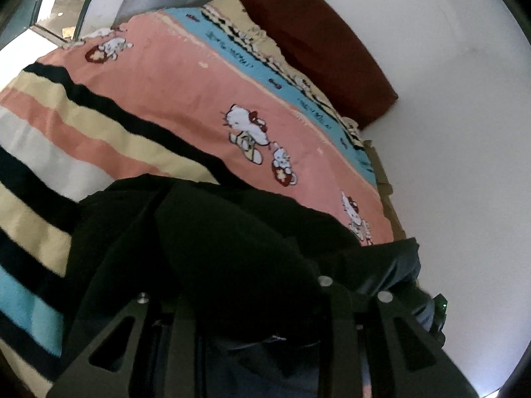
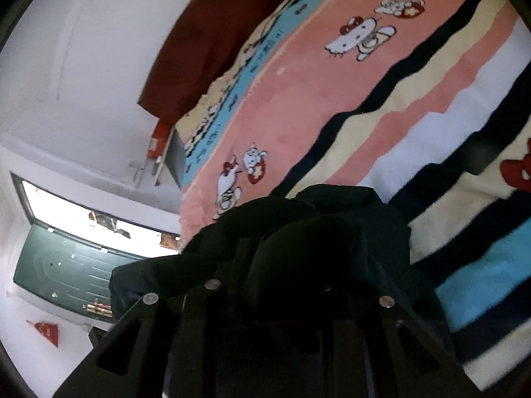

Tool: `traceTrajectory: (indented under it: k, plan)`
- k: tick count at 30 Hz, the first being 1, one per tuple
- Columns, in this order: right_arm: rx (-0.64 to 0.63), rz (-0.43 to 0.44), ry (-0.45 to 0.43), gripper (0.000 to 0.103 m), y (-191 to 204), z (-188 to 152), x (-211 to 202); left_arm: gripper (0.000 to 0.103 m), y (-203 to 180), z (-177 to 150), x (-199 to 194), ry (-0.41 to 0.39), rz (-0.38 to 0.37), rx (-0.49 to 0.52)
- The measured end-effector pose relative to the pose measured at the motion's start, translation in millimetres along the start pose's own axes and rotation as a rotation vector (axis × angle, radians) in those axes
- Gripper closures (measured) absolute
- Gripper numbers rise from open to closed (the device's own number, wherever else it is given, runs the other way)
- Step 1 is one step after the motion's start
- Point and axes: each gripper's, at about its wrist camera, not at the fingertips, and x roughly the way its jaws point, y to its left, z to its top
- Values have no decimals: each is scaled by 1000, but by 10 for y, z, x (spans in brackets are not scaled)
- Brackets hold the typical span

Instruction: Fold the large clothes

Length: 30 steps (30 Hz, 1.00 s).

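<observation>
Black garment [image 1: 232,248] bunches over both grippers: left gripper [image 1: 245,298] and right gripper [image 2: 292,285] look nearly closed on its soft, limp cloth; grip the edges, above the striped blanket [image 1: 149,93].

Daylight glares through the doorway [image 2: 83,212]; the black garment [image 1: 212,242] sinks into shadow, edges bowed, slightly motion-blurred

A black garment [image 1: 232,238] is seen nearest, bunched over black gripper fingers [image 1: 109,341]. Beyond it a bedspread [image 1: 172,99] is patterned with a wide pink field printed with white cartoon cats wearing red bows, flanked by stripes of black, cream, white and sky blue. A dark red headboard [image 1: 318,39] is set against a white wall [image 1: 464,132]. A dark green door [image 2: 66,275] is shown at the left.
</observation>
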Motion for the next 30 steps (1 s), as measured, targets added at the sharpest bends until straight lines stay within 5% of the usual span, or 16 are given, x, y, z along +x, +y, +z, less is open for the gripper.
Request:
traceTrajectory:
  k: [9,20,28,30]
  plan:
    - [-43,-43,18,82,-21,175,461,72,228,224,531,53,2,-42]
    - [-24,-34,17,80,-78,212,686,71,305,249,688,57,-12,-64]
    - [-55,-27,19,66,4,232,600,65,301,260,575,38,-40,-60]
    - [-61,-13,12,51,8,242,539,63,297,277,518,35,-57,-76]
